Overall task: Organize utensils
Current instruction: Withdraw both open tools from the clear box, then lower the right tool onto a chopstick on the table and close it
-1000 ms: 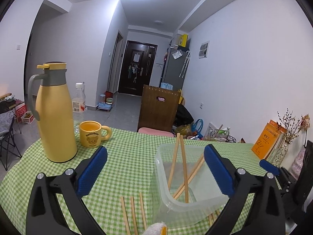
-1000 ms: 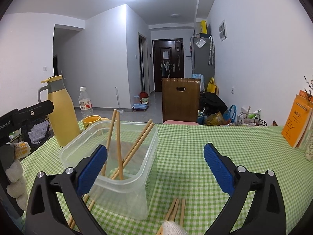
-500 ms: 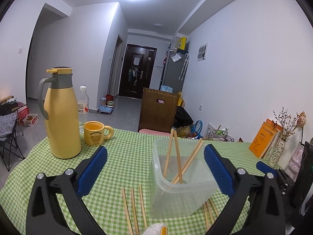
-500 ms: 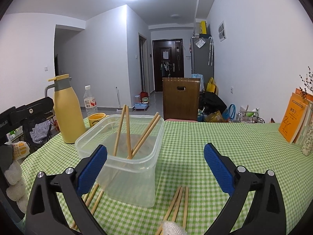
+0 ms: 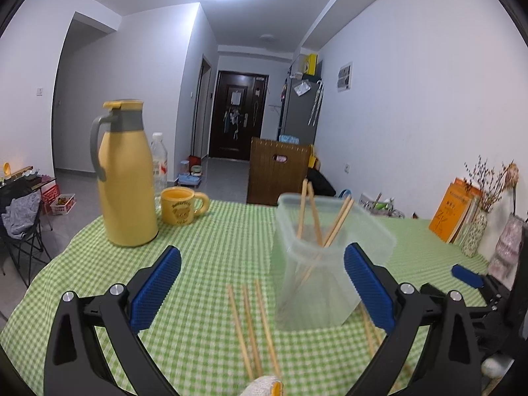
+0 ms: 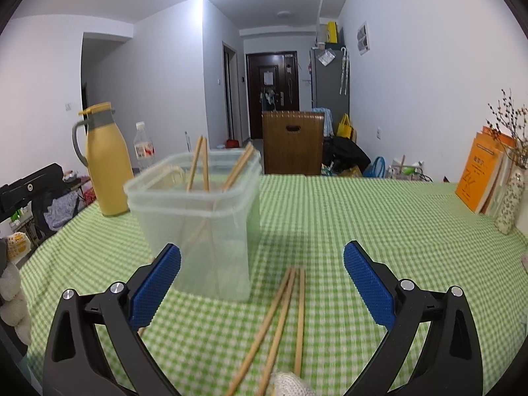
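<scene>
A clear plastic container (image 5: 326, 254) stands on the green checked tablecloth with several wooden chopsticks (image 5: 316, 211) leaning inside; it also shows in the right wrist view (image 6: 204, 217). Three loose chopsticks (image 5: 254, 326) lie on the cloth left of the container, in front of my left gripper (image 5: 262, 283), which is open and empty. Three more loose chopsticks (image 6: 283, 320) lie right of the container, between the fingers of my right gripper (image 6: 262, 283), also open and empty. More chopsticks (image 5: 368, 326) lie beside the container's right side.
A yellow thermos jug (image 5: 127, 178), a water bottle (image 5: 159, 161) and a yellow mug (image 5: 181, 209) stand at the back left. Orange books (image 6: 485, 171) and a vase with dried twigs (image 6: 511, 198) stand at the right edge. A wooden chair back (image 6: 292, 142) is behind the table.
Both grippers have pulled back and lowered towards the table, so the container looks farther away and more of the loose chopsticks shows. Both stay open.
</scene>
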`<control>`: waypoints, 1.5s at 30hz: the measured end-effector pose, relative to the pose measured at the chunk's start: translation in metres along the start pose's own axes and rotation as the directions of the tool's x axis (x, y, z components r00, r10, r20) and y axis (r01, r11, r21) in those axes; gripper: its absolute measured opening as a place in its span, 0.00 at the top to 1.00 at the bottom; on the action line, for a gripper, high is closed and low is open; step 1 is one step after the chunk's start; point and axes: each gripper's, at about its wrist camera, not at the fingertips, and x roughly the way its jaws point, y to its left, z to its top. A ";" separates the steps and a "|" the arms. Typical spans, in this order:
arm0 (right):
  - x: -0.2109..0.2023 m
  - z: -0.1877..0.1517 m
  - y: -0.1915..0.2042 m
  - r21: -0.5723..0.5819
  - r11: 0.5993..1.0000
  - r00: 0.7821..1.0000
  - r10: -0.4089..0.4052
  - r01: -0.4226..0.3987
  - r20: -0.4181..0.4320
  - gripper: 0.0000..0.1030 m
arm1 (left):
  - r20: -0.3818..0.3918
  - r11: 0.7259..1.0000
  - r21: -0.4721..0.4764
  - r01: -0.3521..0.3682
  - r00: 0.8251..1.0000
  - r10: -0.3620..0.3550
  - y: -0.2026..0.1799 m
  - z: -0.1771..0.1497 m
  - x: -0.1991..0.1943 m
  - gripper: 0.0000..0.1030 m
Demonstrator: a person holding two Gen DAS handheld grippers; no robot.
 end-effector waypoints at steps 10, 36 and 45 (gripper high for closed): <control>0.008 -0.039 -0.008 0.029 0.997 0.992 -0.073 0.076 -0.105 0.07 | -0.025 0.997 0.046 -0.056 0.998 0.057 0.006 -0.050 0.012 0.07; 0.033 -0.064 -0.036 0.073 0.989 0.944 -0.101 0.130 -0.314 0.07 | -0.001 0.996 -0.001 -0.085 0.996 0.085 0.025 -0.078 0.030 0.07; 0.044 -0.056 -0.037 0.030 0.998 0.922 -0.039 0.054 -0.385 0.30 | 0.006 0.997 -0.011 -0.080 0.997 0.080 0.026 -0.077 0.027 0.07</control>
